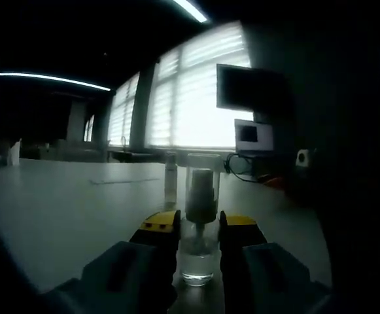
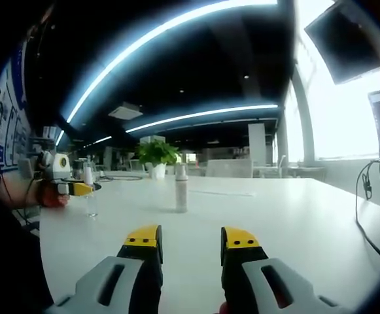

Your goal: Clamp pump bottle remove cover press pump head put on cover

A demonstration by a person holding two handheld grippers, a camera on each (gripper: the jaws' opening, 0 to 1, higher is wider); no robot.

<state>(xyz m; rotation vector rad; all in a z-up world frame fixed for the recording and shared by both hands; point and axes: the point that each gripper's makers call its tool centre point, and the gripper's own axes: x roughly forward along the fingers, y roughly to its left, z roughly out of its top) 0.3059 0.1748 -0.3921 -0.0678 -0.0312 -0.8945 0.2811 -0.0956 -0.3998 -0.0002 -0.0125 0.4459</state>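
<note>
my left claw (image 1: pixel 199 235) grips the clear capped pump bottle (image 1: pixel 199 226) standing on the white counter (image 1: pixel 72 209); my right claw (image 2: pixel 191 243) hangs open, empty. clamping looks done; cover, pressing, recapping remain.

In the left gripper view, blinding daylight is pouring through the blinds of the windows (image 1: pixel 190 98) far ahead of the jaws, leaving everything near them dim and backlit. In the right gripper view, ceiling light strips (image 2: pixel 176 26) are bending into arcs above the jaws, and the pale tabletop (image 2: pixel 294 209) is glowing softly, with its edges curving and darkening.
</note>
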